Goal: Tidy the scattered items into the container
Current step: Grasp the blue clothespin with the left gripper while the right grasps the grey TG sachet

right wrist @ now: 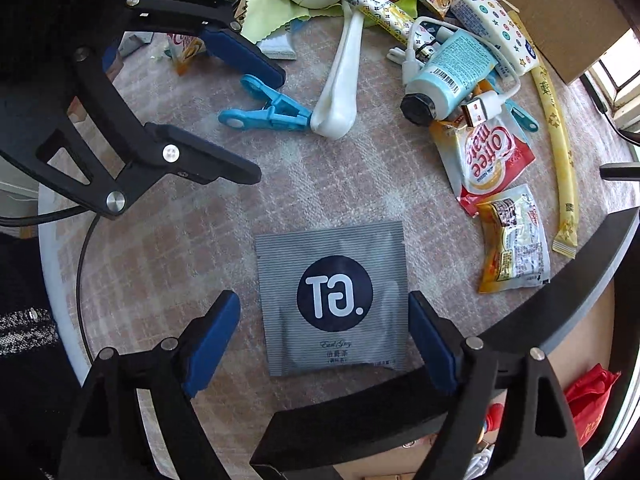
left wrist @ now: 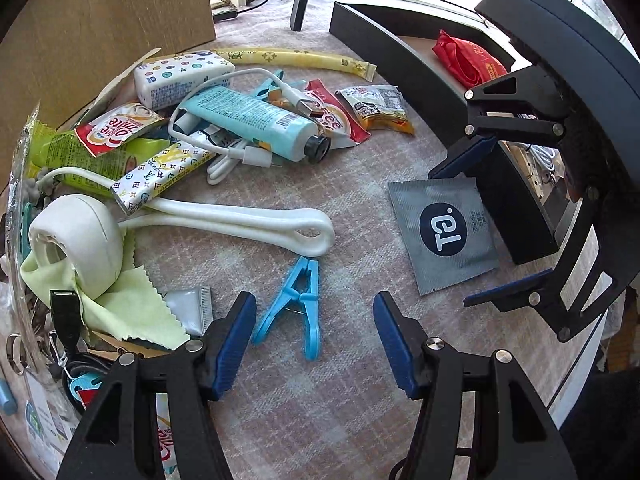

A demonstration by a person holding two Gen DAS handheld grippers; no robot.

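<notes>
A grey tea sachet (right wrist: 332,304) with a dark round logo lies flat on the checked cloth, next to the black container's rim (right wrist: 400,400). My right gripper (right wrist: 324,340) is open, its blue pads either side of the sachet's near half. In the left wrist view the sachet (left wrist: 444,232) lies right of centre with the right gripper (left wrist: 476,224) over it. My left gripper (left wrist: 316,344) is open and empty, just behind a blue clothes peg (left wrist: 296,304). The container (left wrist: 400,60) holds a red packet (left wrist: 468,60).
Scattered items lie beyond: a white strap (left wrist: 248,220), a blue tube (left wrist: 256,124), a white cable (left wrist: 228,160), coffee sachets (right wrist: 484,156), a yellow stick pack (right wrist: 560,152), a tissue pack (left wrist: 180,76), a green cloth (left wrist: 132,312). A cardboard box (left wrist: 100,20) stands behind them.
</notes>
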